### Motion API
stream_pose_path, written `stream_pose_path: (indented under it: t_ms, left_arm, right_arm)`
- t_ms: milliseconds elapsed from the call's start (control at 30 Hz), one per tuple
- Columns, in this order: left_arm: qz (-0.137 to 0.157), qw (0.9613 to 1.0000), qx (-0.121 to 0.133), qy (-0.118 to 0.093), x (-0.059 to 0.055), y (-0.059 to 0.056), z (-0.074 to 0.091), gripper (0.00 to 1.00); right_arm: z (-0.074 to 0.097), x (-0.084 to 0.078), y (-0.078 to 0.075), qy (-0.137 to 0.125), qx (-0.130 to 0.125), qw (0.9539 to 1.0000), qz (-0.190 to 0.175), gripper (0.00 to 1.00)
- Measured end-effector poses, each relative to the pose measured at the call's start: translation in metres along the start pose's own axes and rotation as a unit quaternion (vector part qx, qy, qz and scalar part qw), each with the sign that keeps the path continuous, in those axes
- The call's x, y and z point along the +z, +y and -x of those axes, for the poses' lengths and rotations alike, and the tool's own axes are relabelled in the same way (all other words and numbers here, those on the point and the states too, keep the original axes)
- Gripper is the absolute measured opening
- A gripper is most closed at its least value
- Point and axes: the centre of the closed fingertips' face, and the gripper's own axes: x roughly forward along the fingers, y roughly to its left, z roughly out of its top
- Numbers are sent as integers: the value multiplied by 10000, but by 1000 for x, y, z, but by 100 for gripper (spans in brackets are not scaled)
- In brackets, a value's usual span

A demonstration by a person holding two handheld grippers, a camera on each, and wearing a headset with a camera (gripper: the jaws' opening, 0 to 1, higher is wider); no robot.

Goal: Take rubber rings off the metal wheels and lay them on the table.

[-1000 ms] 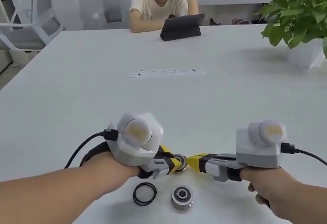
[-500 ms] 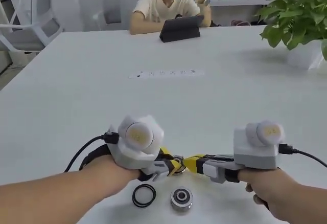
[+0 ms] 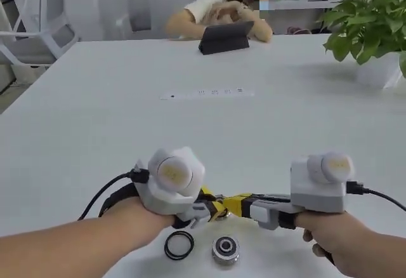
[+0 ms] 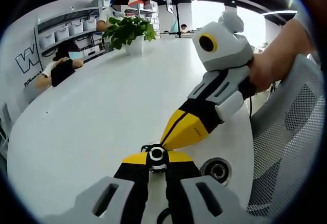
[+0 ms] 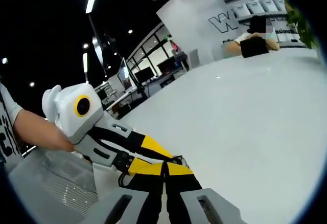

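— Item one, claws?
— Left claw (image 4: 156,160) pinches a wheel (image 4: 156,152), I judge to steady it for peeling. Right claw (image 4: 168,141), pressed together, meets its rim from 1 o'clock. Whether it nips rubber, I cannot tell.
— Item two, table (image 3: 190,132)?
— Loose ring (image 3: 179,245) at 7 o'clock of the claws; second wheel (image 3: 226,248) at 6.

Bottom centre: right claw (image 5: 164,166), black with yellow tips pressed together. Reaching in from the left, left claw (image 5: 172,159), held by a hand (image 5: 38,129), its yellow tips touching those of the right claw. At the meeting point, a sliver of metal wheel (image 5: 180,161), mostly hidden. Lower left, grey mesh chair (image 5: 56,188). Across the right half, white tabletop (image 5: 245,121). Upper right, seated person (image 5: 258,42) at its far end.
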Motion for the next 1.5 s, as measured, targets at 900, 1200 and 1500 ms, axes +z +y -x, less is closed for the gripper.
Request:
stream_pose_path:
  t_ms: [900, 1200, 1500]
  left_arm:
    - [-184, 9998, -15, 44, 1, 0, 4, 8]
    - [-110, 9997, -199, -96, 8, -4, 21, 18]
    - [-57, 9992, -241, -319, 19, -4, 47, 30]
  right_arm:
    - [6, 3, -6, -103, -64, 9996, -272, 0]
    - [9, 8, -1, -207, 19, 9991, -371, 0]
    - [9, 18, 13, -300, 225, 9985, -402, 0]
